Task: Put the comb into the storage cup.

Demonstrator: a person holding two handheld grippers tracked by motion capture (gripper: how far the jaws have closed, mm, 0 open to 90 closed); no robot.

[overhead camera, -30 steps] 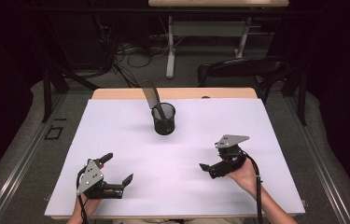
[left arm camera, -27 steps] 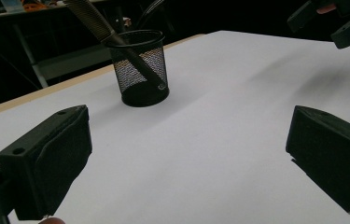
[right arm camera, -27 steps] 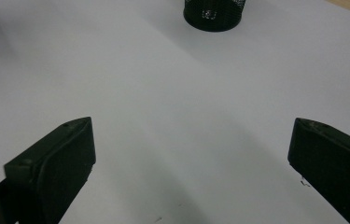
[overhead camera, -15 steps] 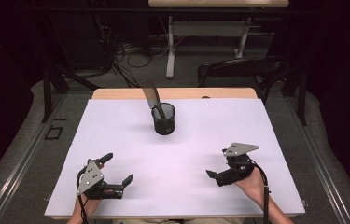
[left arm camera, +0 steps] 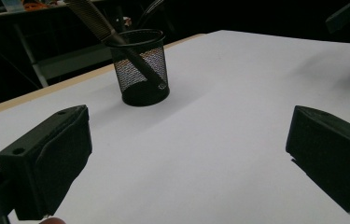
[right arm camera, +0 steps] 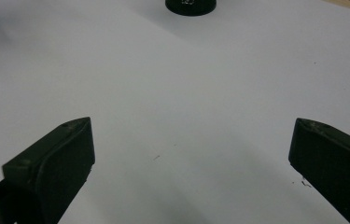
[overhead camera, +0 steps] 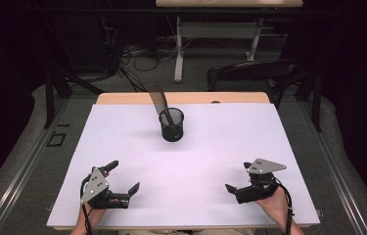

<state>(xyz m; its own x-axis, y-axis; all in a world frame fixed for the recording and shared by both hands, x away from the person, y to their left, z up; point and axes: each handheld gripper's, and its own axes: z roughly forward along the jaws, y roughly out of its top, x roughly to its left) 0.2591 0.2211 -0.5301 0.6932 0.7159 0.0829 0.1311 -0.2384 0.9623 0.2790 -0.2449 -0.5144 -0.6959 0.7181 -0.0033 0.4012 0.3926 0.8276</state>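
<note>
A black mesh cup (overhead camera: 172, 125) stands on the white counter (overhead camera: 220, 147). A comb (overhead camera: 158, 100) sits in the cup and leans over its rim, with its top end sticking out. So the comb is already put away, and the job looks nearly done or done.

The left hand-held gripper (overhead camera: 122, 178) is well in front of the cup, close to the near edge of the counter. Its jaws are wide apart and there is nothing between them. In the left gripper view the cup (left arm camera: 140, 67) and the comb (left arm camera: 112, 32) are far ahead of the jaws.

The right hand-held gripper (overhead camera: 237, 183) is also well in front of the cup, off to the other side. Its jaws are wide apart too, and it holds nothing.

Both are apart from the cup. I think nothing is left but to rest.
</note>
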